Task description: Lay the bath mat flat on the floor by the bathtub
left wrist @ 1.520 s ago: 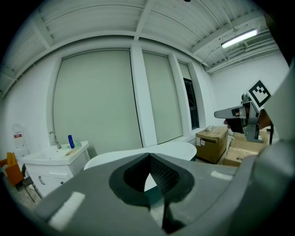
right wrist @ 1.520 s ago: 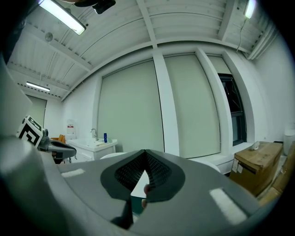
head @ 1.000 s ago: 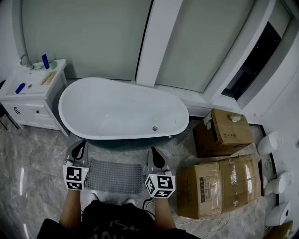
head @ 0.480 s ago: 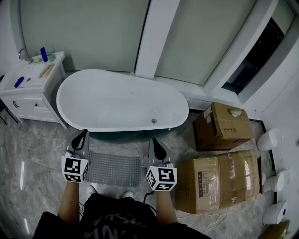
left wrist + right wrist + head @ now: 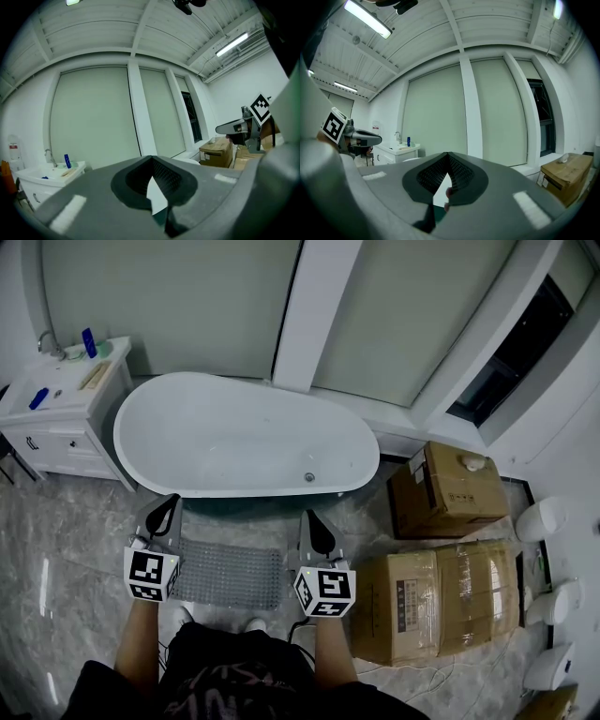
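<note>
The mat (image 5: 228, 574) lies flat beside the tub (image 5: 244, 442). The left gripper (image 5: 166, 513) and right gripper (image 5: 313, 523) hang clenched and empty, so the task looks done.

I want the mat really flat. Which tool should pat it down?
Left, probably: in the head view the left tool borders the bath mat, while floor shows between it and the right tool.

A bathroom, seemingly: freestanding bathtub (image 5: 244, 442), sink cabinet (image 5: 61, 418), marble-look floor (image 5: 56, 549).
</note>
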Tool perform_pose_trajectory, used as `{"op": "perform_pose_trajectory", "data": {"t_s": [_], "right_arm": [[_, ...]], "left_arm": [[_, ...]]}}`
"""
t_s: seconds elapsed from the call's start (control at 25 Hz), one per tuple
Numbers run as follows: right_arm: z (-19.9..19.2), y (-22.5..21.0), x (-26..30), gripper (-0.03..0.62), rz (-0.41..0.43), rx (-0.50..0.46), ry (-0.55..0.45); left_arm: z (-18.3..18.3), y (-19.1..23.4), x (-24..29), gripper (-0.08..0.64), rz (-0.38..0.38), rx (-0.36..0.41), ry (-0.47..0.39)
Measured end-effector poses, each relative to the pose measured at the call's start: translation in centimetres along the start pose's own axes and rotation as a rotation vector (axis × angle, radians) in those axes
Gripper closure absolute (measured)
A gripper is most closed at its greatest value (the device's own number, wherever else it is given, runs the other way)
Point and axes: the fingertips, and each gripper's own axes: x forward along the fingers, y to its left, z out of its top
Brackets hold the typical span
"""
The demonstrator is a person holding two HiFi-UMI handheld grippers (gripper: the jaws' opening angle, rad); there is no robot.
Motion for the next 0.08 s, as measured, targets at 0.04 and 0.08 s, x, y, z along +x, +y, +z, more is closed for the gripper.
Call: {"op": "perform_pose_trajectory", "data": {"t_s": [0.04,0.08], "right_arm": [[0.05,0.07,0.06,0.571,0.001,-0.003,0.000],[0.10,0.12,0.11,0.571,0.001,-0.005,0.000]], "left_arm": [[0.06,0.05,-0.01,0.560,0.001,0.000,-0.001],[0.13,0.11,-0.01,0.560,0.002,0.000,-0.001]]}}
